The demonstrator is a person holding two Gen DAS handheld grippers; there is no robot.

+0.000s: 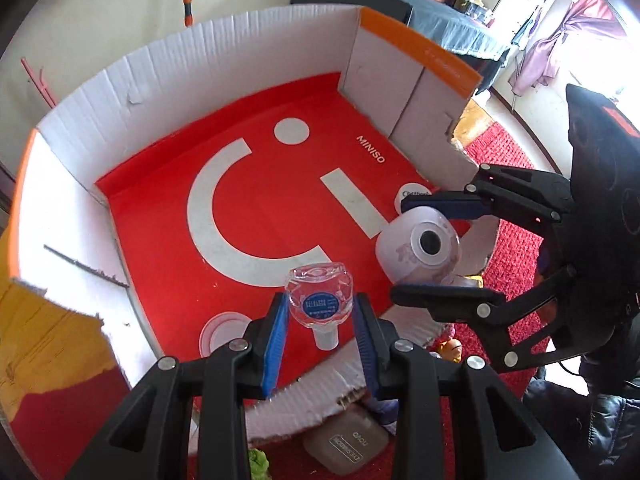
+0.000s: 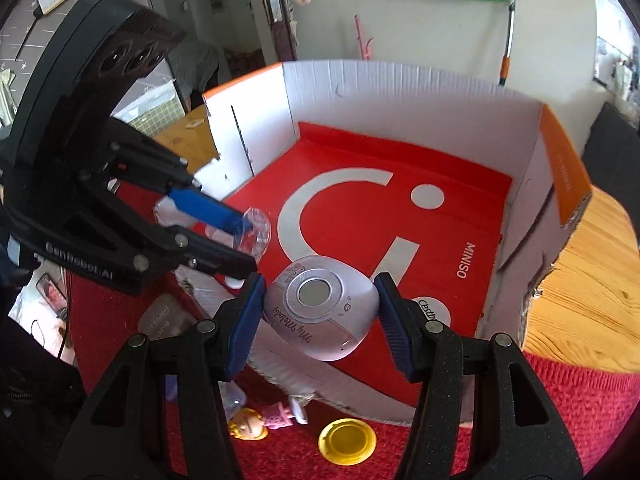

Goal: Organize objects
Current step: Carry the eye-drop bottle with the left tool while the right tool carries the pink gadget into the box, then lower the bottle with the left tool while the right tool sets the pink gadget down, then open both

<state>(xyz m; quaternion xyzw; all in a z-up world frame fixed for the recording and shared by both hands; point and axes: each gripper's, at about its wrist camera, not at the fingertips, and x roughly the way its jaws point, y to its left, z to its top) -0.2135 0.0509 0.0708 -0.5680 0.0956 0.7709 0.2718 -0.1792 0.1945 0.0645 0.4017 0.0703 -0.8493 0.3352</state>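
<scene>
We've got both over the box's (image 1: 100, 92) near edge: left claw (image 1: 320, 320) clamped on the bottle (image 1: 319, 298), right claw (image 2: 320, 316) on the pink device (image 2: 320, 312). Its rounded shell could squirt free; our claws could collide.

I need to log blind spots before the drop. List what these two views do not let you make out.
- Clear bottle, left wrist: blue label print too small to read.
- Beige case, left wrist: partly behind the left gripper and the box wall.
- Doll, right wrist: partly hidden by the right gripper.
- Lilac device, right wrist: underside unseen.
</scene>
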